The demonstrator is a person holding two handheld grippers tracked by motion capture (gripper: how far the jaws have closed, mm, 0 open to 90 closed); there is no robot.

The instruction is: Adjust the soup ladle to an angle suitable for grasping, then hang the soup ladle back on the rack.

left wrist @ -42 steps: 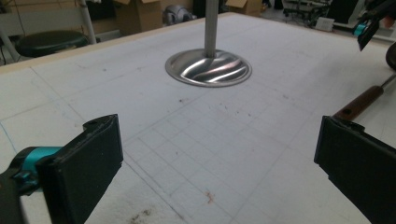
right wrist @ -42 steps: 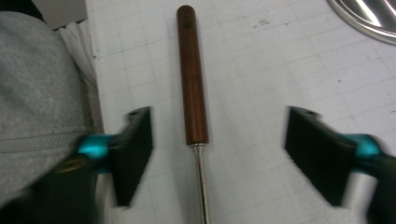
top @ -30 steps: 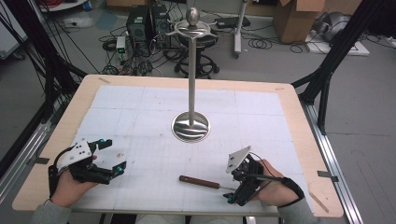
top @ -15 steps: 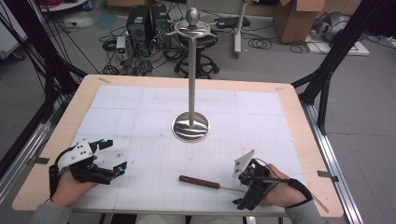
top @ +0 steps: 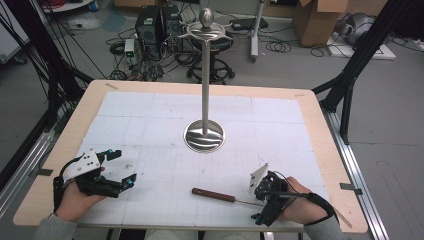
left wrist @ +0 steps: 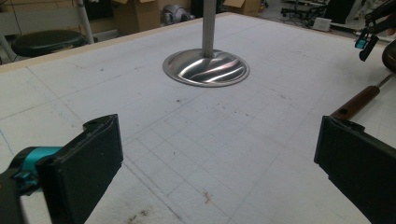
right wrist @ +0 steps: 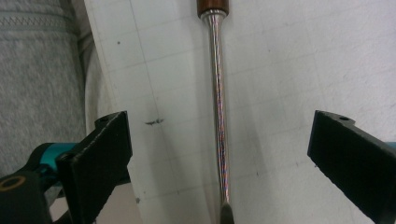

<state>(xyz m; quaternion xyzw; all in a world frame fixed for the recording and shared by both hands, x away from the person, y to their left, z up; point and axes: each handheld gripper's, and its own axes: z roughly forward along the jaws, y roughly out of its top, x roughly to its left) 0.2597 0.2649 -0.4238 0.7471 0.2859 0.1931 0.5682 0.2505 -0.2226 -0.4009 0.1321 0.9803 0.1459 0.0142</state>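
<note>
A tool with a brown wooden handle [top: 212, 194] and a thin metal shaft [right wrist: 219, 116] lies flat near the table's front edge. My right gripper [top: 256, 203] sits at the shaft's right end, low over the mat. Its jaws stand wide on either side of the shaft and have just been closing a little; neither pad [right wrist: 100, 154] touches the metal. My left gripper [top: 125, 167] rests at the front left, open with nothing in it, and looks across the mat at the handle [left wrist: 357, 102].
A tall metal stand [top: 205, 85] with a round shiny base [left wrist: 205, 70] and hooked arms on top rises from the middle of the white gridded mat [top: 150, 125]. A grey sleeve [right wrist: 37, 70] lies beside the right gripper.
The right gripper has slid slightly toward the front edge and now straddles the shaft's end. The tool and the left gripper have stayed put.
</note>
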